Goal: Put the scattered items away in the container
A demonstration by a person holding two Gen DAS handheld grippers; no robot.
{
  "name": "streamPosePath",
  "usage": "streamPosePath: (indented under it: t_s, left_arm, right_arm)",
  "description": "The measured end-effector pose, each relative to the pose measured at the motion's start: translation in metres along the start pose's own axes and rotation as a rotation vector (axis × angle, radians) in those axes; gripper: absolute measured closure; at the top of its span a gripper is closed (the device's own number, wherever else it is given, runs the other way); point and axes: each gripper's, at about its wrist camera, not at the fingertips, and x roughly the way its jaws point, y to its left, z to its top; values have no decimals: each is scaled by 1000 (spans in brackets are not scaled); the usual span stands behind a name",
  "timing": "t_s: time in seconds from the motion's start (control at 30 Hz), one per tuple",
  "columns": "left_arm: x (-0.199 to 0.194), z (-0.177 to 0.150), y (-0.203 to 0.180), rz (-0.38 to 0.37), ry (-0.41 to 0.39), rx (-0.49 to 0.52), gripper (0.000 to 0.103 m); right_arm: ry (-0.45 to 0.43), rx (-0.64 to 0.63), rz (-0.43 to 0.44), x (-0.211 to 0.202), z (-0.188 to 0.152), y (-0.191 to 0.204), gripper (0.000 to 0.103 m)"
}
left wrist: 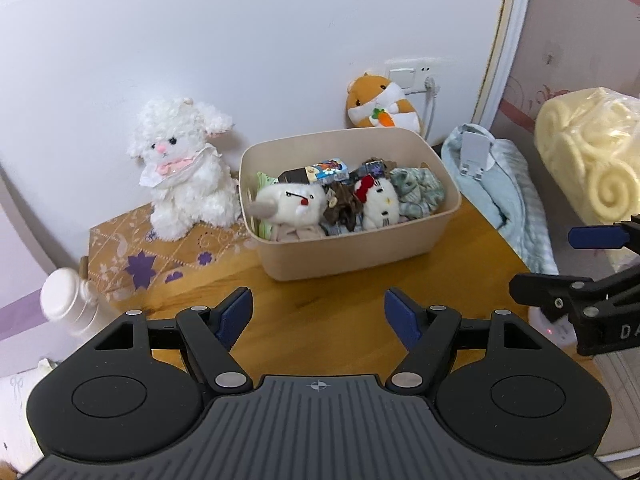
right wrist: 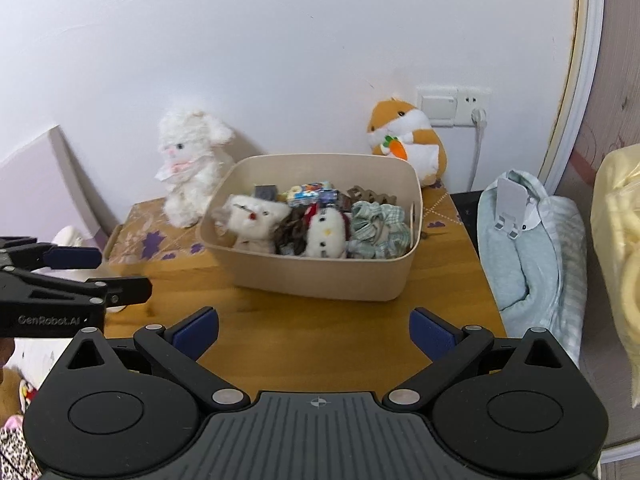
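A beige plastic bin (left wrist: 352, 254) (right wrist: 320, 276) stands on the wooden table (left wrist: 328, 320) (right wrist: 320, 340). It holds a white plush with a grey horn (left wrist: 288, 202) (right wrist: 256, 216), a white cat plush with a red bow (left wrist: 380, 200) (right wrist: 326, 234), scrunchies (left wrist: 418, 190) (right wrist: 378, 226) and small colourful packets (left wrist: 328, 169) (right wrist: 308, 194). My left gripper (left wrist: 318, 314) is open and empty, in front of the bin. My right gripper (right wrist: 314, 330) is open and empty, also in front of the bin. Each gripper shows at the edge of the other's view, the right in the left wrist view (left wrist: 560, 268) and the left in the right wrist view (right wrist: 104, 274).
A white lamb plush (left wrist: 184, 168) (right wrist: 188, 164) sits on a patterned box (left wrist: 136, 252) left of the bin. An orange hamster plush (left wrist: 380, 100) (right wrist: 408, 136) leans on the wall behind. Folded light blue cloth (left wrist: 500, 196) (right wrist: 528, 248) lies right. A white bottle (left wrist: 68, 304) stands left.
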Motion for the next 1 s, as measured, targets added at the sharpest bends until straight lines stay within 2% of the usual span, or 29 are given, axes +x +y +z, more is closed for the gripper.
streamPosePath:
  t_s: [0.17, 0.37, 0.7, 1.0]
  left_arm:
    - [-37, -23, 3, -70, -4, -12, 29]
    - [-70, -53, 2, -73, -10, 0, 29]
    - [-102, -89, 1, -117, 29, 10, 29]
    - [-116, -98, 0, -127, 40, 35, 29]
  right_arm:
    - [-2, -15, -3, -31, -25, 17, 0]
    - [9, -25, 1, -56, -52, 38, 0]
    - [24, 8, 10, -89, -82, 43, 0]
    - [19, 35, -17, -107, -96, 39, 0]
